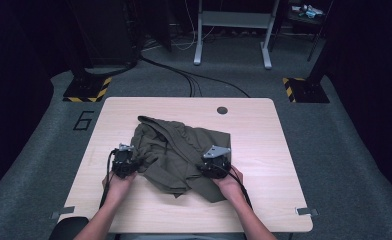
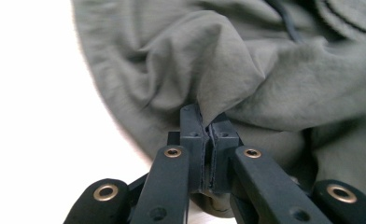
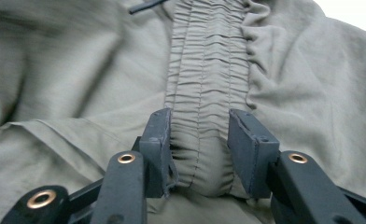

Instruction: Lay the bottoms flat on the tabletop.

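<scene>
Both forearms reach up from the bottom edge. The left gripper (image 2: pixel 208 140) pinches a fold of the olive garment (image 1: pixel 184 150). The right gripper (image 3: pixel 200 140), half-open, straddles its waistband (image 3: pixel 207 70).

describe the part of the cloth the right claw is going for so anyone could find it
On the light wooden table lies a crumpled olive-green garment. At its near right side, the right claw straddles a gathered elastic band. Its tight ribbed puckers set it apart from the smooth, loosely folded cloth on both sides.

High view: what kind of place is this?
Likely a lab recording cell: a lone wooden table on grey carpet, hazard-striped stand bases, floor cables, dark surroundings. An olive garment lies on the table.
</scene>
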### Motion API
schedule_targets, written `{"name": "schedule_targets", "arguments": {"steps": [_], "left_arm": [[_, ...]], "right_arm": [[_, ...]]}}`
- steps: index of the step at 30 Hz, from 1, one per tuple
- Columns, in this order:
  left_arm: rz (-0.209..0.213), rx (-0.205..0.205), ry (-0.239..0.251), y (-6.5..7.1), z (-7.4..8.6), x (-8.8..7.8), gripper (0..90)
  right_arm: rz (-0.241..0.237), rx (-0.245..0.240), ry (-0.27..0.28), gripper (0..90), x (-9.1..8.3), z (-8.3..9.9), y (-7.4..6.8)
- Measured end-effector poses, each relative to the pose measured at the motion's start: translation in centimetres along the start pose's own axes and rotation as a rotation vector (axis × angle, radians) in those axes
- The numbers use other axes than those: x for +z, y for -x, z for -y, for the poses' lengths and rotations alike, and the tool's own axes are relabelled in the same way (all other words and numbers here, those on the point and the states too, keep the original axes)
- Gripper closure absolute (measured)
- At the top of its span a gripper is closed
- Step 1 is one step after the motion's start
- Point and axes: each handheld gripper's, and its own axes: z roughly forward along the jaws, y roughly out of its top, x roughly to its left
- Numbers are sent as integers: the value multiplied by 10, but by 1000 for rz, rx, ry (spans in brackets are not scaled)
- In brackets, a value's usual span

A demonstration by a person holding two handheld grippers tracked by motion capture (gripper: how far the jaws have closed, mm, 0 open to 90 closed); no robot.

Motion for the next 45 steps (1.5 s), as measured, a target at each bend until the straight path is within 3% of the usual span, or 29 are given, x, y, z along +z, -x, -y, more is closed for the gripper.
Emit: {"name": "schedule_targets", "arguments": {"steps": [3, 7, 12, 14, 15, 16, 18, 19, 25, 27, 31, 37, 38, 45], "left_arm": [[-23, -4, 0, -8, -1, -7, 869], [-40, -52, -5, -20, 4, -17, 869], [-43, -68, 12, -20, 9, -20, 861], [-44, -71, 24, -19, 9, -21, 812], [-40, -73, 39, -19, 9, -22, 812], [-29, -84, 65, -19, 7, -25, 737], [-16, -87, 79, -20, 7, -27, 702], [9, -108, 119, -20, 3, -32, 630], [56, -88, 167, -18, -11, -40, 567], [87, -89, 177, -17, -16, -43, 542], [96, -58, 196, -12, -22, -47, 513], [99, -47, 167, -12, -27, -36, 495], [94, -17, 146, -10, -31, -28, 490], [122, -14, 145, -1, -41, -7, 483]], "right_arm": [[13, 0, -6, 585, -1, 1, 4], [35, 7, -8, 573, -3, 4, 13], [59, 2, -12, 569, -4, 6, 21], [66, 7, -10, 569, -4, 6, 23], [64, 22, -10, 568, -5, 6, 25], [52, 45, -5, 573, -7, 5, 27], [52, 51, 9, 585, -9, 4, 27], [47, 48, 31, 587, -14, 2, 26], [30, 61, 63, 538, -27, -1, 21], [18, 60, 57, 500, -28, -1, 21], [7, 62, 32, 441, -25, 5, 20], [27, 32, -1, 400, -13, 10, 20], [56, 5, -14, 404, -8, 9, 20], [67, -42, -45, 479, 3, 10, 18]]}}
